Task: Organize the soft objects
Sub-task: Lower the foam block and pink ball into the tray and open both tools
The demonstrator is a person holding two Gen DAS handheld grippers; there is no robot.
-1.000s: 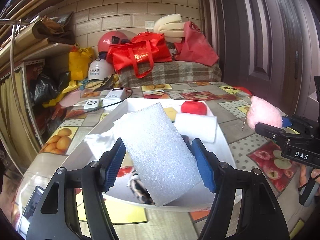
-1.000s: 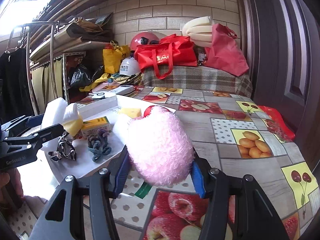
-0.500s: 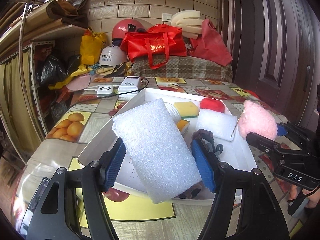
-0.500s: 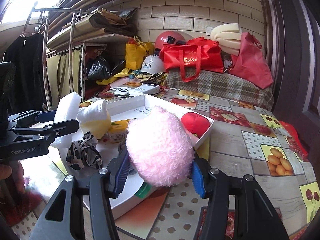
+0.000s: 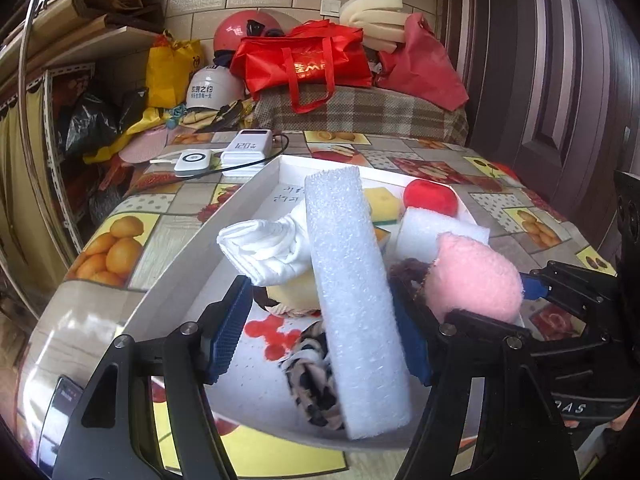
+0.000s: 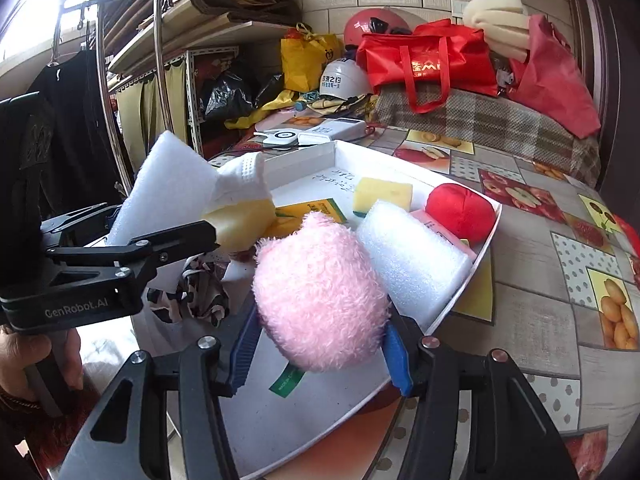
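Observation:
A white tray on the table holds soft things: a white cloth, a yellow sponge, a red plush ball, a white foam block and a patterned cloth. My left gripper is shut on a white foam slab, held over the tray's near part. My right gripper is shut on a pink fluffy ball, also over the tray, just right of the left gripper.
A power bank and a white charger with cables lie behind the tray. Red bags, helmets and a plaid-covered bench stand at the back. A shelf rack is on the left, a dark door on the right.
Both grippers have moved in over the tray. The foam slab has turned more edge-on. The pink ball has come from the table's right side to beside the left gripper.

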